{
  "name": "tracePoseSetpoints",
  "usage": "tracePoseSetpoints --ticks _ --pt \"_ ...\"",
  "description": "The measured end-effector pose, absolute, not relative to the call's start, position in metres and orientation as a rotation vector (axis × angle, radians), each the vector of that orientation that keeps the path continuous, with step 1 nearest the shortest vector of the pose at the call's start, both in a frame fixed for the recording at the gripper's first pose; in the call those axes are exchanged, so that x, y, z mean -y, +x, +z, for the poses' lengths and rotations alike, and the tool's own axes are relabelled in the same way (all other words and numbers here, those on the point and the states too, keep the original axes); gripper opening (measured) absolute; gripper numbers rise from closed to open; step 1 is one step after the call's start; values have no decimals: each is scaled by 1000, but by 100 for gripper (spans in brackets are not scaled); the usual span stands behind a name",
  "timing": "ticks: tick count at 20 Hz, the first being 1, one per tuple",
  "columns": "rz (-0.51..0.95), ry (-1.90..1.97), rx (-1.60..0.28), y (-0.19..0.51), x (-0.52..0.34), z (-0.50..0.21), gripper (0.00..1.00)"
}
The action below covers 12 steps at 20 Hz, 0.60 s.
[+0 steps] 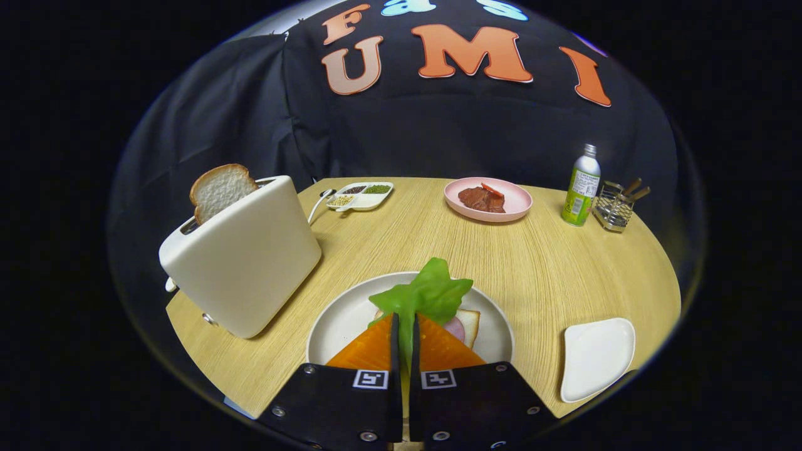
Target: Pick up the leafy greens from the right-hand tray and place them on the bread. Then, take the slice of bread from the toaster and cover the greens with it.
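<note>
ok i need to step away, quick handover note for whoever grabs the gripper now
Gripper: fingers shut on the leafy greens, held over the round plate.
Below them on the plate: the bread with a pink slice on it.
Right-hand tray: greens already taken off it.
Toaster: bread slice standing in its slot.
Left: release the greens onto the bread, then fetch the toaster slice and cover them.

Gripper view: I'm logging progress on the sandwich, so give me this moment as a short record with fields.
gripper: gripper fingers nearly closed, pinching the leafy greens
greens position: above the bread on the round plate
bread topping: pink slice showing beside the fingers
toaster: toaster beside the plate, bread slice standing in its slot
right-hand tray: white tray
step left: cover with toaster slice
</note>
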<state>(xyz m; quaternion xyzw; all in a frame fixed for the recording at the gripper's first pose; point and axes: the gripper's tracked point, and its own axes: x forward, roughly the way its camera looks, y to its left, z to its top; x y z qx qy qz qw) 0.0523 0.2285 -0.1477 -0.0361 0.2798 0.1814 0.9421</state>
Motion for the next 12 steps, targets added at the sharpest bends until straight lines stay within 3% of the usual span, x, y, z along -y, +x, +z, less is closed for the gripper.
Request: tracePoseSetpoints --ticks 3,7,12 --pt "351 -111 -565 57 -222 -152 5" --pt "344 -93 -610 54 -218 -164 16" --pt "320 -127 -595 55 -210 -166 42"
